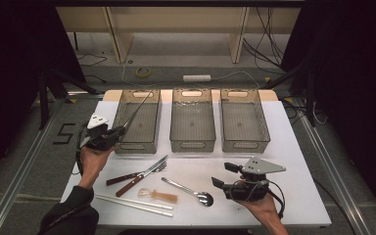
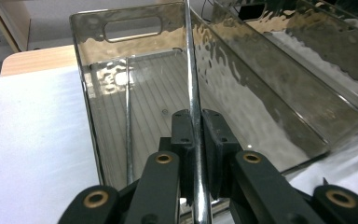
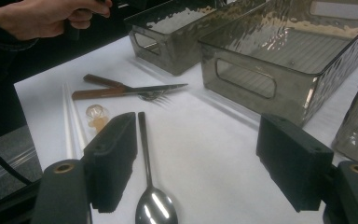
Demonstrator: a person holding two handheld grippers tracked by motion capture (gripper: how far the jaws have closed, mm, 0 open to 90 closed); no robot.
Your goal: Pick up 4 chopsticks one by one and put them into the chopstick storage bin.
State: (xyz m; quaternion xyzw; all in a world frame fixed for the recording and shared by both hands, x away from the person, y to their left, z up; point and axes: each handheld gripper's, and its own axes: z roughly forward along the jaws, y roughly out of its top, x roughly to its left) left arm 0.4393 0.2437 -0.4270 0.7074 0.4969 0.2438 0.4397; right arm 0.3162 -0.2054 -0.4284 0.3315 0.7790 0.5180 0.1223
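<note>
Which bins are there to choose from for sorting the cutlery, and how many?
3 bins in a row at the table's far side: left bin, under the metal rod the left gripper holds; middle bin; right bin.

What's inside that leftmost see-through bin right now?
One thin metal rod lies on the floor of the left bin. A second rod, held in the left gripper, slants above it. The bin's near end is covered by the fingers.

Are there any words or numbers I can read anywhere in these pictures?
"5" – a big dark number on the grey floor, left of the table.
Nothing else: the three bins, the cutlery and both grippers carry no writing that can be read.
</note>
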